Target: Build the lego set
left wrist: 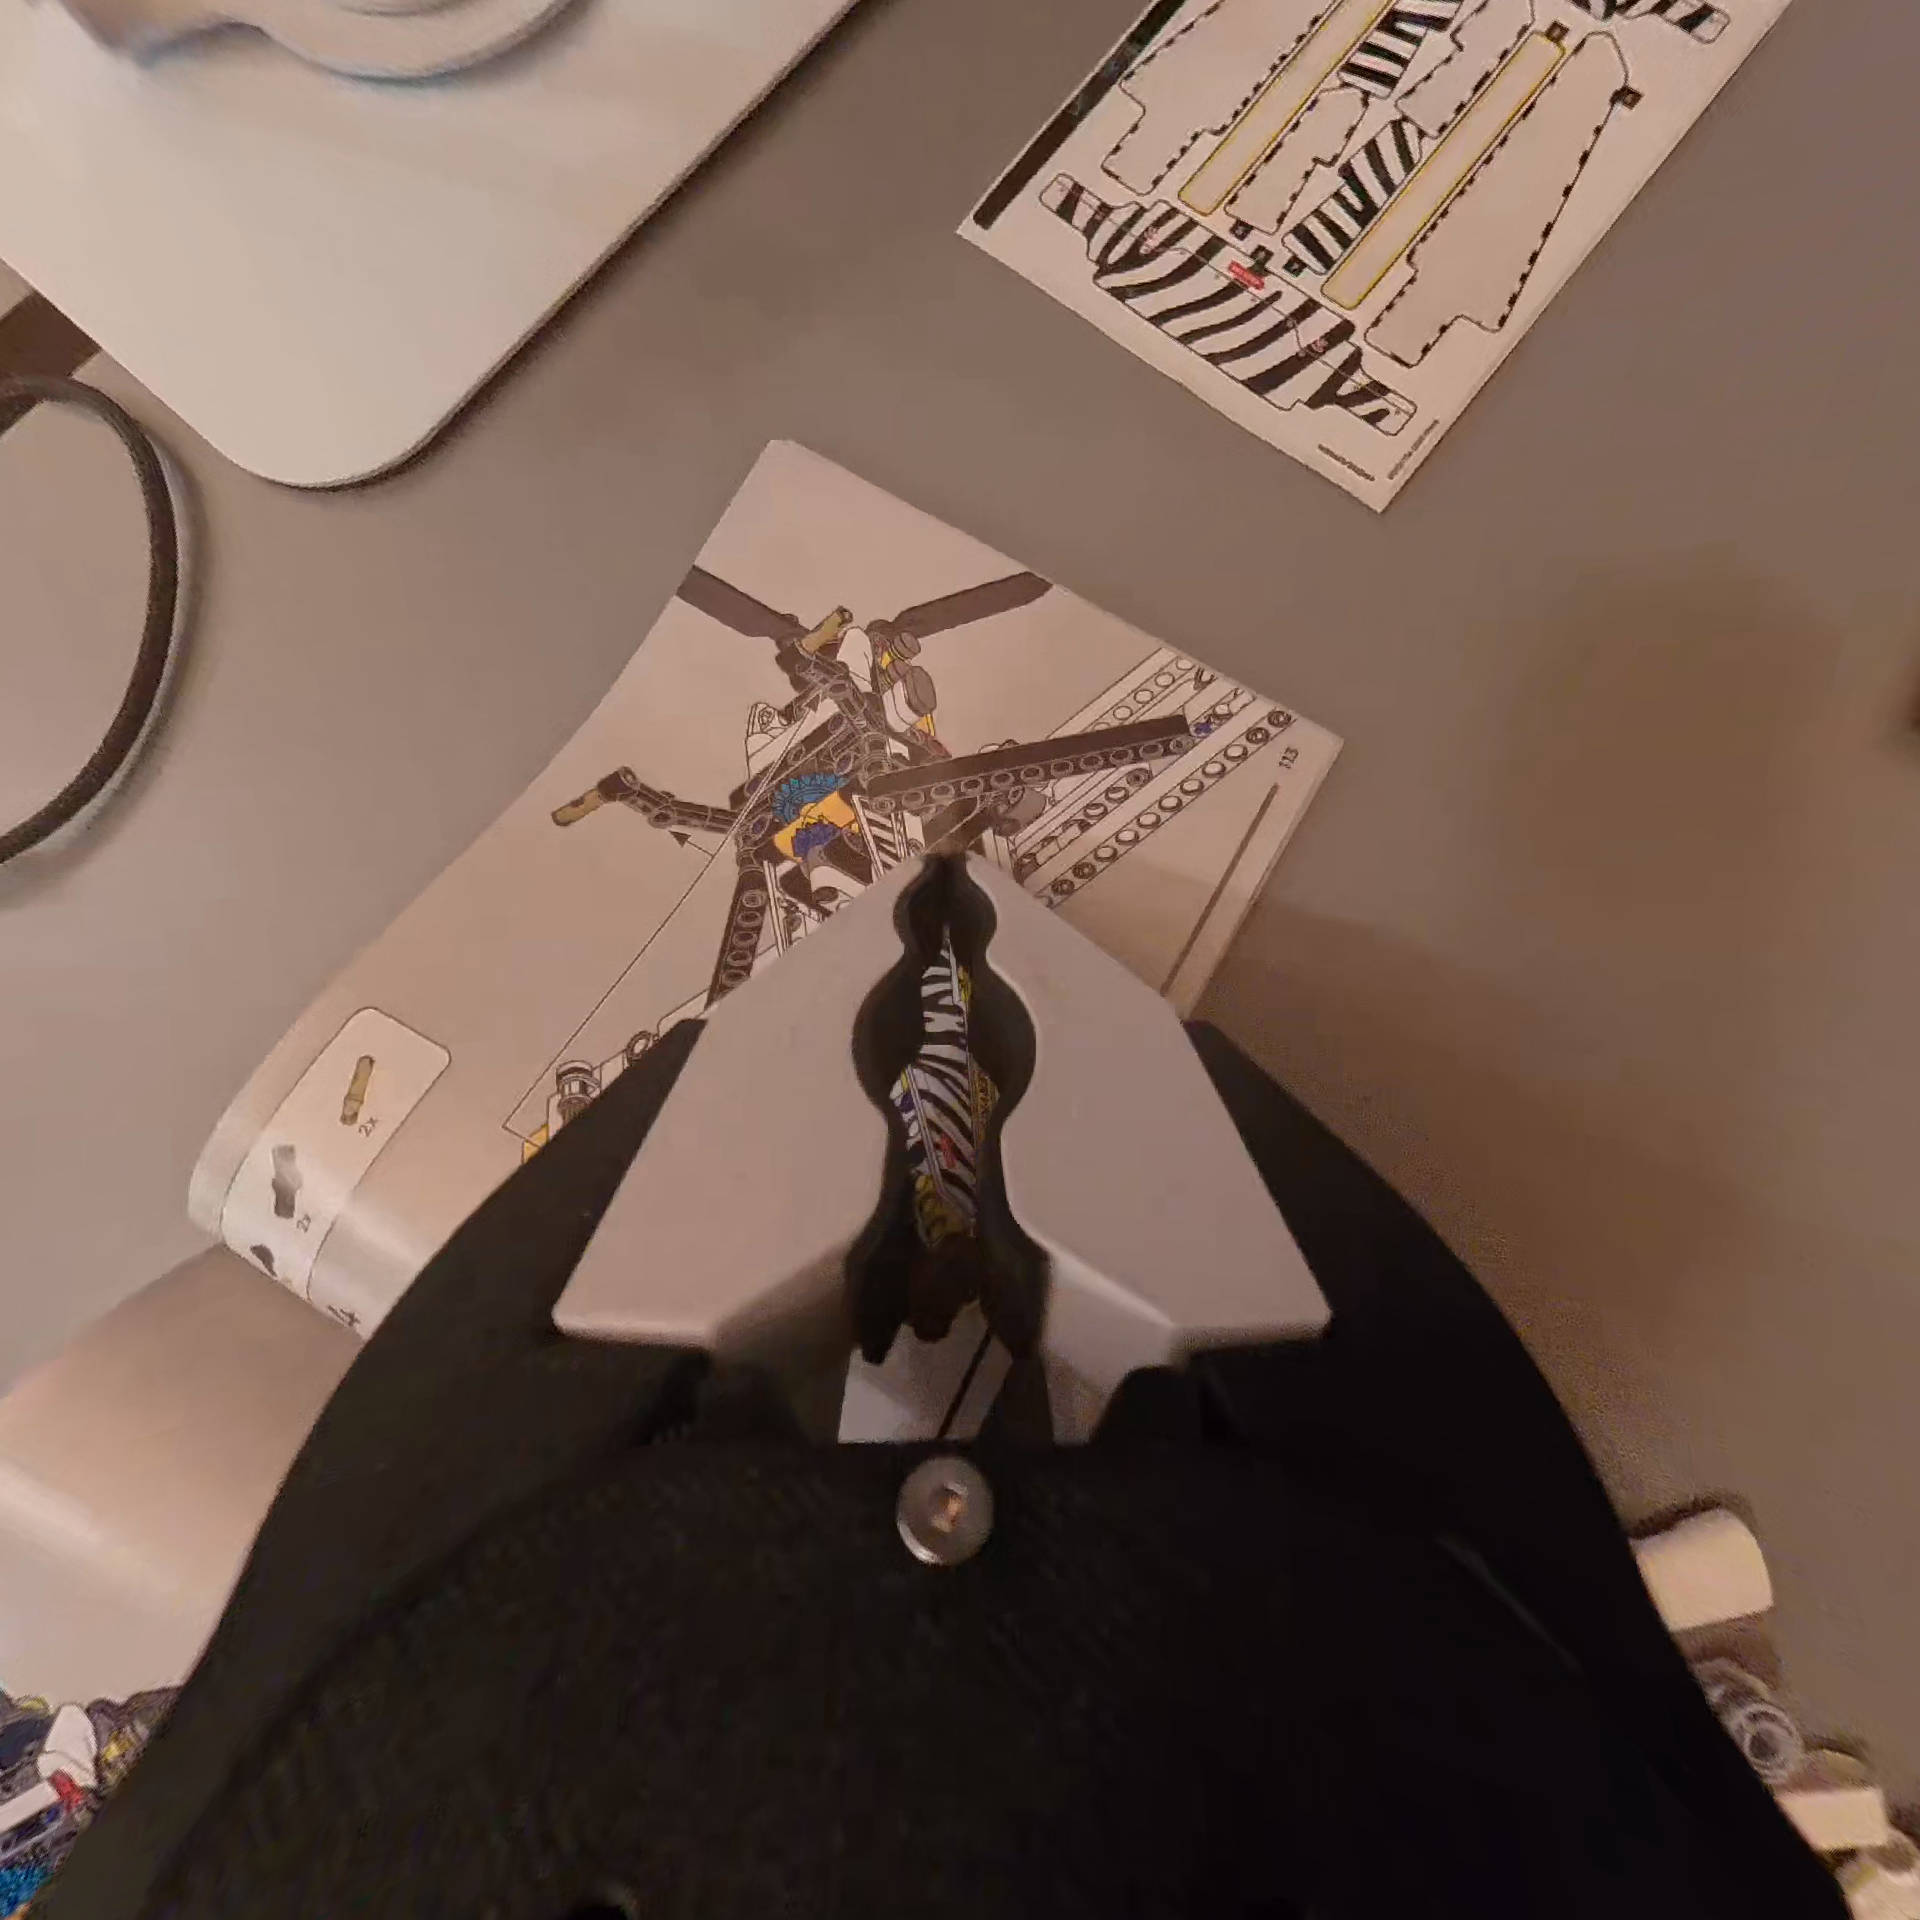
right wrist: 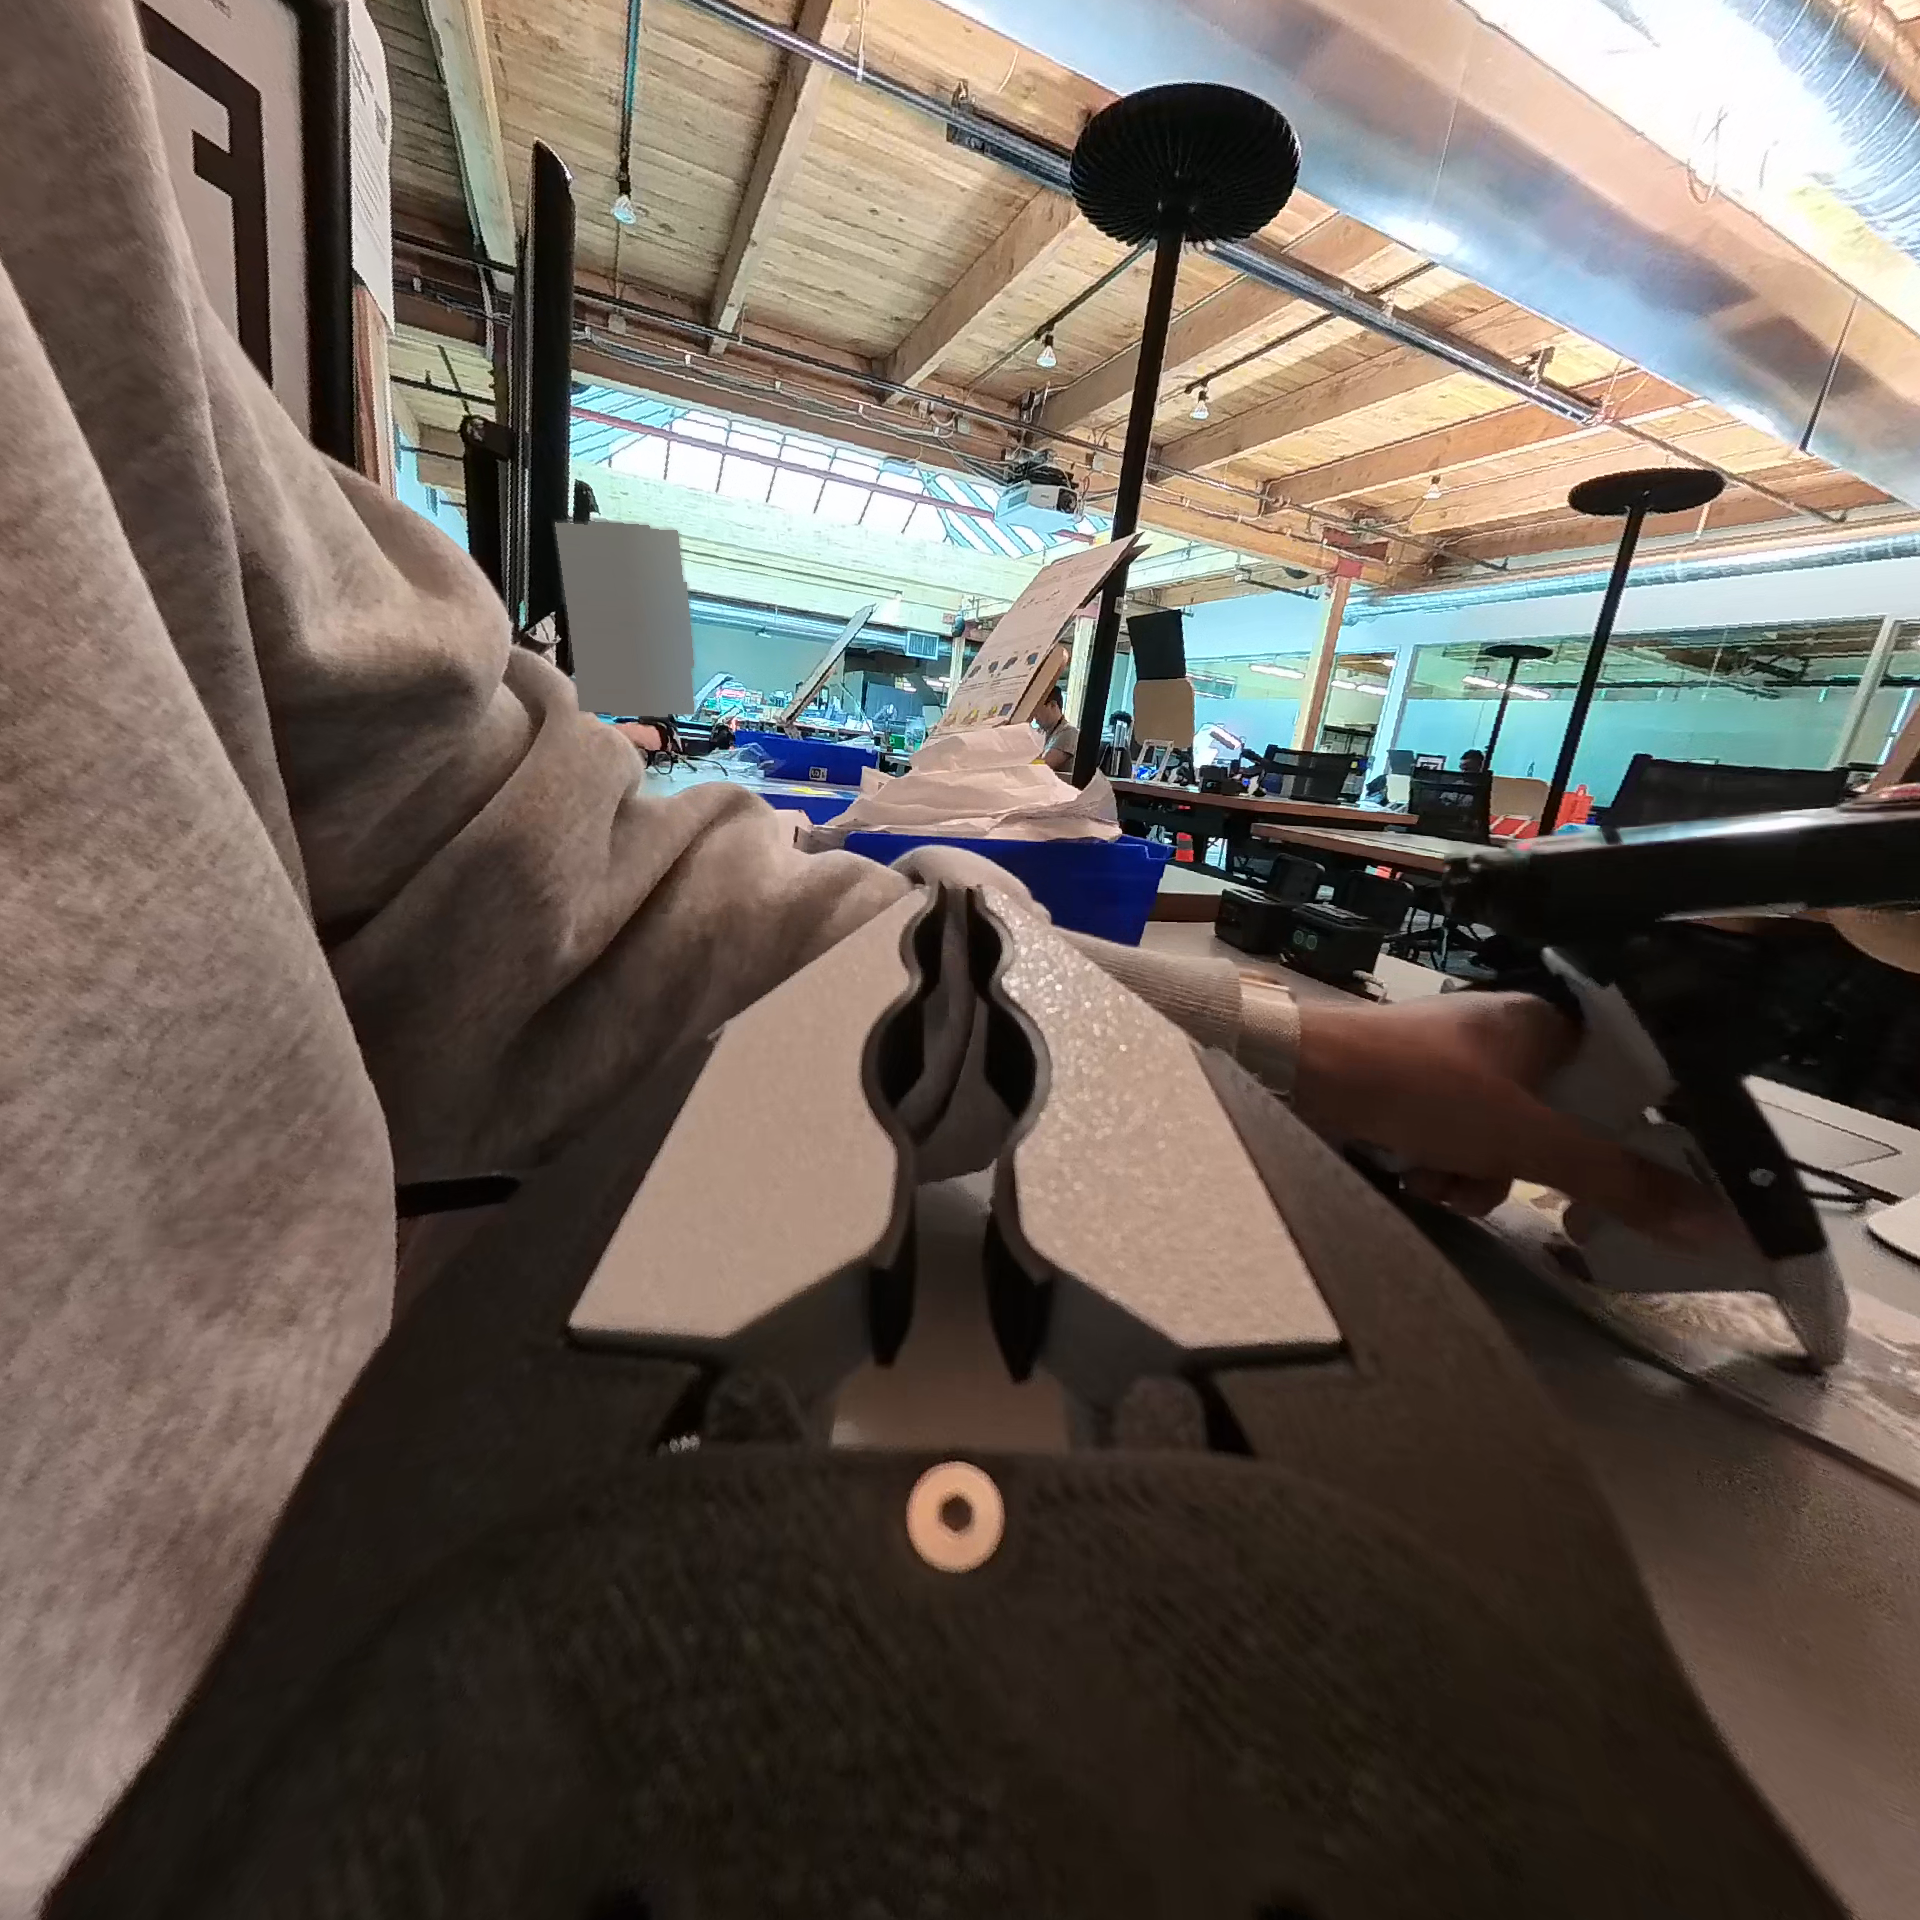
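The open instruction booklet (left wrist: 935,748) lies on the grey table (left wrist: 1558,831), its page showing a helicopter drawing. My left gripper (left wrist: 941,864) is shut, with its tips down on that page; the striped drawing shows through the gap between its fingers. A zebra-striped sticker sheet (left wrist: 1382,208) lies at the far right. Loose Lego pieces sit at the near right (left wrist: 1704,1569) and near left (left wrist: 52,1756). My right gripper (right wrist: 951,904) is shut and empty, raised and pointing at a grey sleeve (right wrist: 468,883). The left gripper (right wrist: 1813,1340) also shows in the right wrist view, held by a hand (right wrist: 1455,1081).
A white flat stand base (left wrist: 312,260) lies at the far left with a black cable loop (left wrist: 156,623) beside it. In the right wrist view a blue bin (right wrist: 1039,878) with papers stands behind the arm, with desks and black lamp poles (right wrist: 1132,468) beyond. Some 35 centimetres of space lies between my two pairs of fingers.
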